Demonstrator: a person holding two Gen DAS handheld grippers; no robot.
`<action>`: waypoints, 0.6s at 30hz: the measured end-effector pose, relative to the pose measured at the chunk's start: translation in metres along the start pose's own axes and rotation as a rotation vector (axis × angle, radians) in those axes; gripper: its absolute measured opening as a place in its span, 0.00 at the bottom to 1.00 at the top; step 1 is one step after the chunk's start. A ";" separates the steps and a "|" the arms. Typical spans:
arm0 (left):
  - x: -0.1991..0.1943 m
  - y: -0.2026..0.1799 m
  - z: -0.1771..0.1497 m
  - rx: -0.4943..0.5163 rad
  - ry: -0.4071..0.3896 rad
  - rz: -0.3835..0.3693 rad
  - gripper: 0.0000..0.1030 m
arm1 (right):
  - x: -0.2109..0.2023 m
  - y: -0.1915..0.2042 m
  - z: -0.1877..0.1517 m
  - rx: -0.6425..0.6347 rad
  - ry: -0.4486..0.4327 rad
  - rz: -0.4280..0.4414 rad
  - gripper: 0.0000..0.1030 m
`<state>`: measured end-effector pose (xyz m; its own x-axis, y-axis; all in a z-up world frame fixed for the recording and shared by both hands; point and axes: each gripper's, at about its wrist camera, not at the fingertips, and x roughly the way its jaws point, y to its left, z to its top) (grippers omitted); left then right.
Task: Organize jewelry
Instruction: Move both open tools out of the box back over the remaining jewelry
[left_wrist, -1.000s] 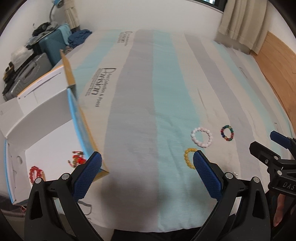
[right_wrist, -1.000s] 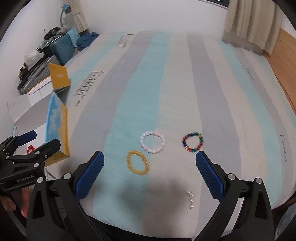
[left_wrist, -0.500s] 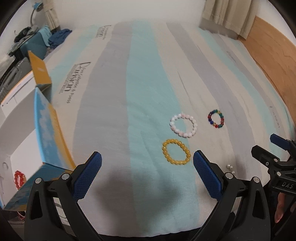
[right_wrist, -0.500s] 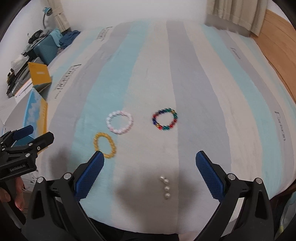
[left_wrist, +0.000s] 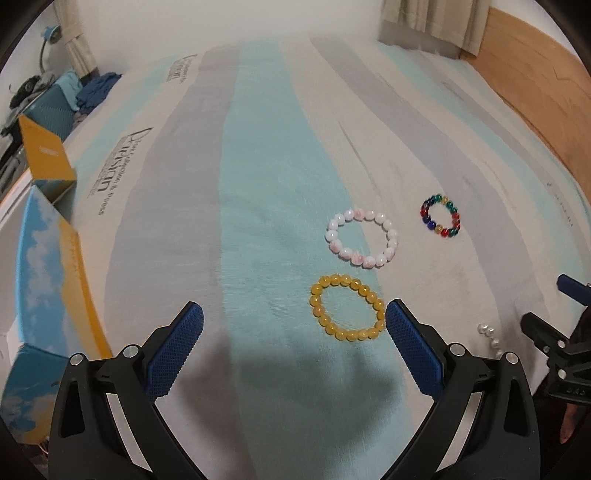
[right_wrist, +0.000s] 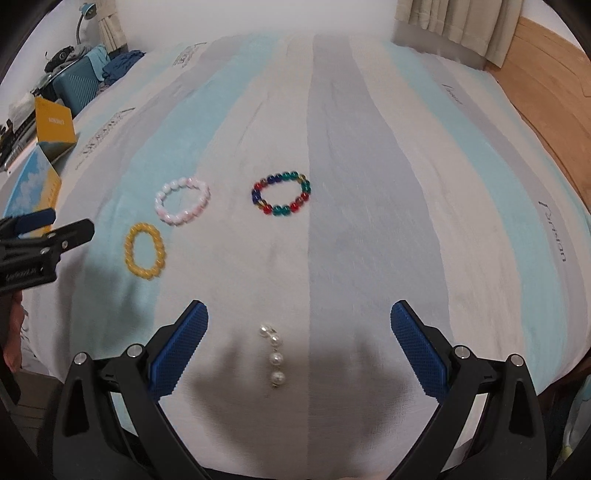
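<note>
Your left hand-held gripper (left_wrist: 293, 319) hangs above the bed with its blue-padded fingers (left_wrist: 176, 349) spread wide and nothing between them. Your right hand-held gripper (right_wrist: 299, 321) is spread just as wide and is also empty.

Everything lies on a bedsheet with broad stripes of pale blue, grey and cream (left_wrist: 258, 147). In the left wrist view, a round bracelet of yellow-orange beads (left_wrist: 347, 313) lies just ahead of the left gripper's right fingertip, its near edge almost level with that tip. Beyond it, close by but not touching, lies a round bracelet of pale pink and white beads (left_wrist: 362, 238). Further right, apart from both, lies a smaller bracelet of mixed red, blue, green and yellow glass beads (left_wrist: 440, 216).

In the right wrist view, a short straight strand of white pearl-like beads (right_wrist: 272, 353) lies between the right gripper's two fingers, near the centre of the gap, running away from you. The multicoloured bracelet (right_wrist: 281, 194) lies well ahead of it, and the pink and yellow bracelets lie to the left.

An open cardboard box printed with blue sky, clouds and yellow-orange panels (left_wrist: 55, 280) stands at the bed's left edge, beside the left gripper. A teal suitcase (right_wrist: 75, 86) stands beyond the box.
</note>
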<state>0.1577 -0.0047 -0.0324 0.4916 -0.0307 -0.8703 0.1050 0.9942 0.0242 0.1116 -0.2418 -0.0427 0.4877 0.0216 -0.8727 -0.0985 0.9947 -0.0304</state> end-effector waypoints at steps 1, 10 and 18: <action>0.003 -0.002 -0.001 0.008 -0.001 0.001 0.93 | 0.002 -0.001 -0.003 -0.002 -0.001 0.001 0.93; 0.034 -0.013 -0.009 0.032 0.005 -0.031 0.93 | 0.026 0.000 -0.030 -0.010 0.009 0.055 0.92; 0.056 -0.014 -0.013 0.019 0.038 -0.042 0.86 | 0.044 0.003 -0.044 -0.008 0.032 0.130 0.78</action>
<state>0.1729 -0.0187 -0.0874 0.4531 -0.0682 -0.8888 0.1418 0.9899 -0.0037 0.0944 -0.2424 -0.1025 0.4429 0.1469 -0.8845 -0.1659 0.9829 0.0801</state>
